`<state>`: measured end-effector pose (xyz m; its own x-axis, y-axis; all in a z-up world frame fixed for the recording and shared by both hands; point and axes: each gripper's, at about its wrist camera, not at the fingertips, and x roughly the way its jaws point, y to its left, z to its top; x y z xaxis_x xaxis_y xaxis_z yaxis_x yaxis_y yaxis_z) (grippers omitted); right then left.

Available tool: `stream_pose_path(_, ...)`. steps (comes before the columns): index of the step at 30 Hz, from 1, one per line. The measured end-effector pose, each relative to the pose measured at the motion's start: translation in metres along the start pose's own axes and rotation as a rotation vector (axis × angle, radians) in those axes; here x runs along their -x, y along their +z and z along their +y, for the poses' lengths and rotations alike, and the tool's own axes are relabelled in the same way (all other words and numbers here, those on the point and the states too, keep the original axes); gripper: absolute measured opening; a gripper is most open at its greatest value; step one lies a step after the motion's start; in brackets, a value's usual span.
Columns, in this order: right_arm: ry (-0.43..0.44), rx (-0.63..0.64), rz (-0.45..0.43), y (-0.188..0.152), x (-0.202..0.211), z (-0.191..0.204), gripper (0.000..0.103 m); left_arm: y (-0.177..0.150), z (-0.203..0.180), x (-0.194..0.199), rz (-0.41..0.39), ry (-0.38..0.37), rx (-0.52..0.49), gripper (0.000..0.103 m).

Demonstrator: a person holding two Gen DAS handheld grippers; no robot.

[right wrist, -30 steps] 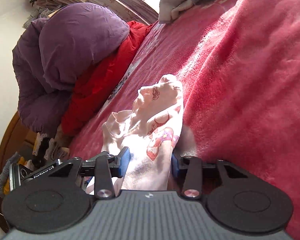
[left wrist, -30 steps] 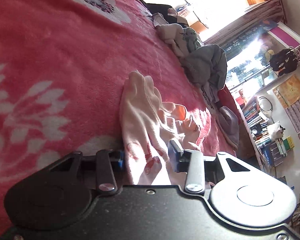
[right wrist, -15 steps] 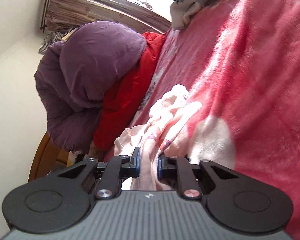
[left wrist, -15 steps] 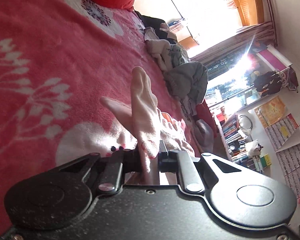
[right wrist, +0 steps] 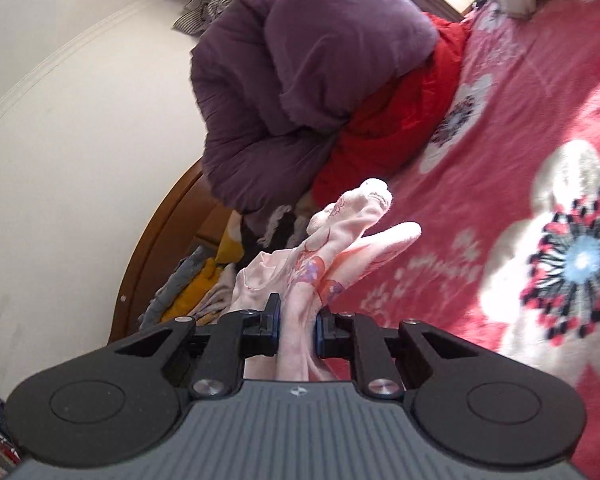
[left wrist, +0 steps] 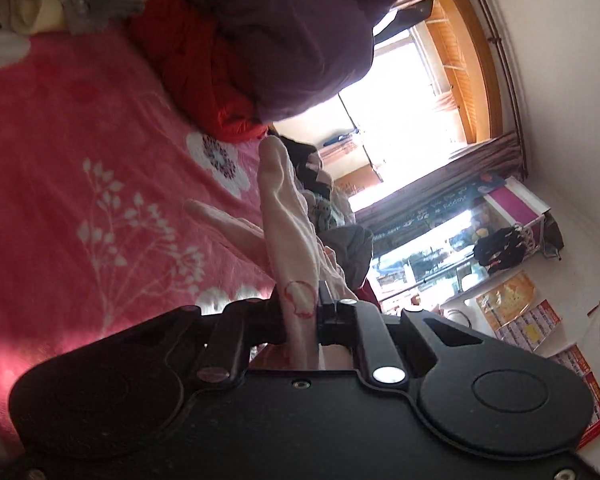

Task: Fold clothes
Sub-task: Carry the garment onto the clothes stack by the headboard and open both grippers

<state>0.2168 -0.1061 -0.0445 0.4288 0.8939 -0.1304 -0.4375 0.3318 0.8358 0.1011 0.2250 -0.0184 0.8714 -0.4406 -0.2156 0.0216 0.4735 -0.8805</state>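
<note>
Both tongs are pinching the same piece of clothing: the left tongs (left wrist: 300, 312) press together on one bunched edge of the small pale pink cotton garment with red and purple printed figures (left wrist: 288, 220), and the right tongs (right wrist: 298, 320) press together on another bunched part of it (right wrist: 332, 240). The garment is lifted off the bed and hangs in the air between the two tongs, above the pink fleece blanket with white flowers (left wrist: 80, 160). Loose ends of the cloth stick out forward past each pair of fingers.

By my judgement the cloth is very light, thin and fully soft. It has no stiffness, so it crumples into a rope shape wherever it is pinched, and it sags between the holds. It is not fragile and probably not slippery, because the knit fabric grips well on the pads. The difficulty is only that the shape collapses. For folding, I think it is better to hold it at two corners of one flat edge, such as shoulders or hem, not on a gathered bunch, so the garment can spread open. Which edge is held at present, I cannot tell.

A big purple quilt (right wrist: 300, 80) and a red padded cover (right wrist: 400, 120) lie piled at the end of the bed.
</note>
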Motion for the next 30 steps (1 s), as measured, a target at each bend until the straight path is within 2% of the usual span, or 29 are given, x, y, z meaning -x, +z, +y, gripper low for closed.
stream_pose_path(6,0.136,0.076,0.097,0.003,-0.088,0.088,0.018,0.061,0.002,0.090,-0.204,-0.017,0.012,0.010)
stream_pose_path(12,0.260,0.141,0.228,0.012,-0.199,0.170,0.018,0.133,0.018,0.162,-0.376,-0.008,0.043,0.010)
stream_pose_path(16,0.333,0.145,0.296,0.014,-0.272,0.212,0.018,0.183,0.022,0.197,-0.469,0.009,0.063,0.010)
stream_pose_path(22,0.424,0.173,0.342,0.034,-0.360,0.271,0.018,0.260,0.015,0.228,-0.578,0.007,0.045,0.010)
stream_pose_path(28,0.512,0.148,0.321,0.069,-0.434,0.324,0.018,0.329,0.010,0.241,-0.678,-0.017,0.066,0.010)
stream_pose_path(29,0.496,0.143,0.308,0.074,-0.447,0.332,0.019,0.340,0.011,0.242,-0.697,-0.010,0.076,0.010)
stream_pose_path(30,0.442,0.144,0.283,0.076,-0.459,0.338,0.025,0.350,0.016,0.241,-0.713,0.042,0.083,0.011)
